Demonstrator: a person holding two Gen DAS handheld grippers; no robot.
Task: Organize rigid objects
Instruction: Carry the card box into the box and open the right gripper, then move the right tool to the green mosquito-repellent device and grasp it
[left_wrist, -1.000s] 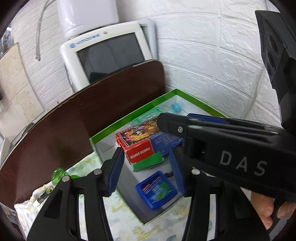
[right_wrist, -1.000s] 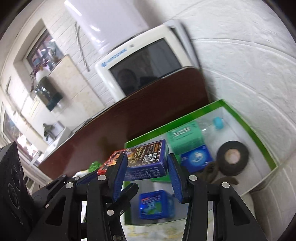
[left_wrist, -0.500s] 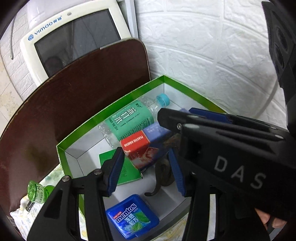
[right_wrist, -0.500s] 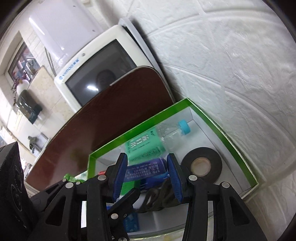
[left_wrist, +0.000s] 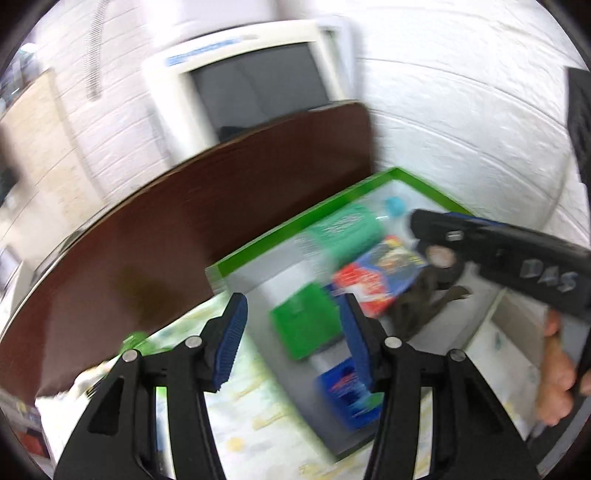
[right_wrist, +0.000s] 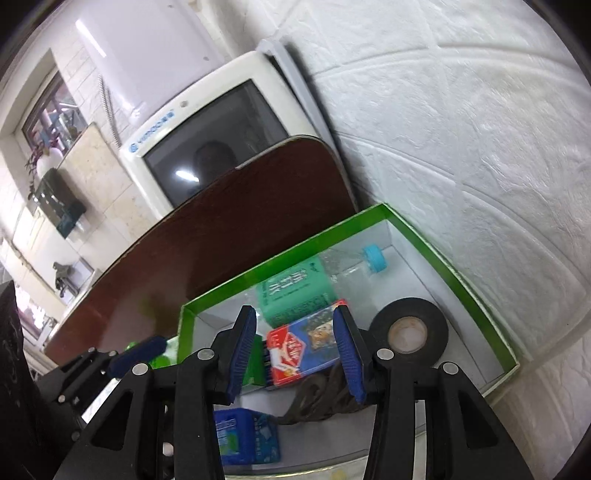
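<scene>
A green-rimmed box (right_wrist: 461, 273) stands against the white wall. In it lie a red and blue card pack (right_wrist: 306, 343), a green-labelled bottle (right_wrist: 295, 291) with a blue cap, a black tape roll (right_wrist: 408, 328), a blue mint tin (right_wrist: 245, 437), a green card (left_wrist: 303, 325) and a dark brown piece (right_wrist: 325, 391). My right gripper (right_wrist: 295, 350) is open above the card pack, which rests in the box (left_wrist: 391, 177). My left gripper (left_wrist: 291, 332) is open and empty over the box's near left corner. The left wrist view is blurred.
A dark brown rounded board (right_wrist: 240, 229) leans behind the box, with a white monitor (right_wrist: 207, 140) behind it. A patterned cloth (left_wrist: 258, 421) covers the table. A green object (left_wrist: 133, 339) lies on it left of the box.
My right gripper has opened and let go of the card pack, which now lies in the box. My left gripper has pulled back and swung left.
</scene>
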